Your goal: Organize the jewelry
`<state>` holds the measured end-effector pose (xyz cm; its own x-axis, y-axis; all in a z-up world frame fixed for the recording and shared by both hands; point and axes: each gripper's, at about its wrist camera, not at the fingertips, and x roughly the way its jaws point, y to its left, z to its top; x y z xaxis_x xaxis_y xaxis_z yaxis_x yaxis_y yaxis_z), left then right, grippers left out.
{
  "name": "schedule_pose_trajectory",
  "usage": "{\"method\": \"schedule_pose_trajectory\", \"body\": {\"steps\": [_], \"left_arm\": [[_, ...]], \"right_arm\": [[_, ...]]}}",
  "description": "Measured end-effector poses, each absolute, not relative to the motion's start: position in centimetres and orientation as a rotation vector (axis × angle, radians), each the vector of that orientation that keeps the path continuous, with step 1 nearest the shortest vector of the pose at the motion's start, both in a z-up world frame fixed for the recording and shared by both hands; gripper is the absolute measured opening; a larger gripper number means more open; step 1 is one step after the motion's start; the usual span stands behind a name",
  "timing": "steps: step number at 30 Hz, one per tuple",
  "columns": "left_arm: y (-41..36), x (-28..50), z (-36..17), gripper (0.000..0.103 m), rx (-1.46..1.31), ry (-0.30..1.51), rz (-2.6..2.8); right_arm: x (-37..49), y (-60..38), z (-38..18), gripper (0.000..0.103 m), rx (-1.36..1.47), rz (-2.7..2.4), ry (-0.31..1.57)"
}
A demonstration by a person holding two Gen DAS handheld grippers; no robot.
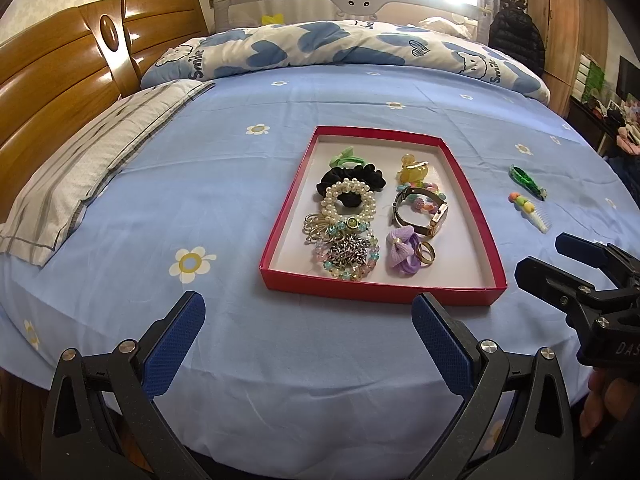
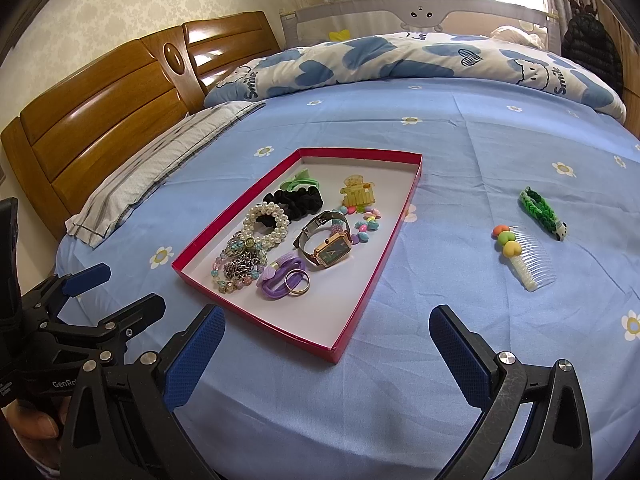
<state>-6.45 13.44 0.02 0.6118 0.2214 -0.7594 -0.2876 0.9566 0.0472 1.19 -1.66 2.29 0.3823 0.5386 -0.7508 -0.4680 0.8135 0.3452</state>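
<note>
A shallow red tray (image 1: 384,294) lies flat on the blue flowered bedsheet (image 1: 240,184), and most of the jewelry sits inside it. Along its left side, from far end to near, are a green hair tie (image 1: 345,157), a black scrunchie (image 1: 352,181), a pearl bracelet (image 1: 350,200) lying partly over the scrunchie, and a tangle of glass beads and metal chain (image 1: 347,254). Along the right side are a yellow hair claw (image 1: 414,170), a bracelet of pastel beads (image 2: 366,220), a square-faced watch (image 2: 330,248) that overlaps those beads, a purple hair tie (image 1: 402,254) and a gold ring (image 1: 425,254) touching the purple tie. Two pieces lie outside, on the sheet well to the right of the tray: a green woven band (image 2: 542,214) farther back, and just in front of it a clear hair comb (image 2: 528,256) topped with coloured balls. The left gripper (image 1: 308,328) hovers over the sheet in front of the tray's near edge, its blue-padded jaws spread wide and holding nothing. The right gripper (image 2: 326,340) hangs beside it, over the tray's near right corner, jaws likewise wide apart and empty; each gripper shows at the edge of the other's view. Beyond the tray a blue and white quilt (image 1: 340,46) is bunched across the bed, with a striped pillow (image 1: 92,164) and wooden headboard (image 1: 64,64) to the left.
</note>
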Motion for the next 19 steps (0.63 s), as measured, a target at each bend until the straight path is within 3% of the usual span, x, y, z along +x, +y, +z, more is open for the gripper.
{"method": "schedule_pose_trajectory", "body": {"steps": [19], "left_arm": [[13.52, -6.01, -0.04, 0.103, -0.096, 0.876, 0.289]], "right_arm": [[1.38, -1.75, 1.64, 0.103, 0.095, 0.645, 1.005]]}}
